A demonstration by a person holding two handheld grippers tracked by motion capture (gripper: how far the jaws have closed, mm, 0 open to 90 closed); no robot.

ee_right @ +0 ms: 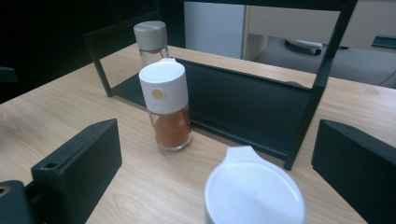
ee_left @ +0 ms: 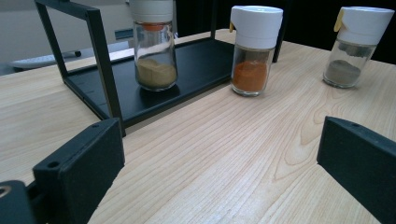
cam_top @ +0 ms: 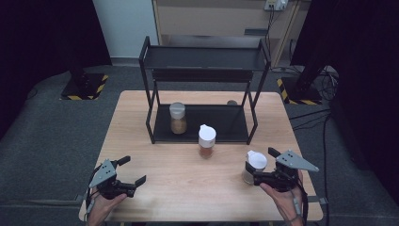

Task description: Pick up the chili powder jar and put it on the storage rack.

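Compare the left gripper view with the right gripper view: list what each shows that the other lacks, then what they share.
Left gripper view alone: the grey powder inside the jar with the yellow tab, seen from the side. Right gripper view alone: that jar's white lid from above, between open jaws, and the rack's top shelf. Both: the orange spice jar on the table, the tan spice jar on the rack's lower shelf.

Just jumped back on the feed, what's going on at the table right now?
A person holds a gripper in each hand over a wooden table. The right gripper is open, its jaws either side of a white-capped jar of grey powder near the table's right front, not clamped. The left gripper is open over bare wood at the left front. A jar of orange spice stands just before the black rack; a jar of tan powder already stands on its lower shelf.
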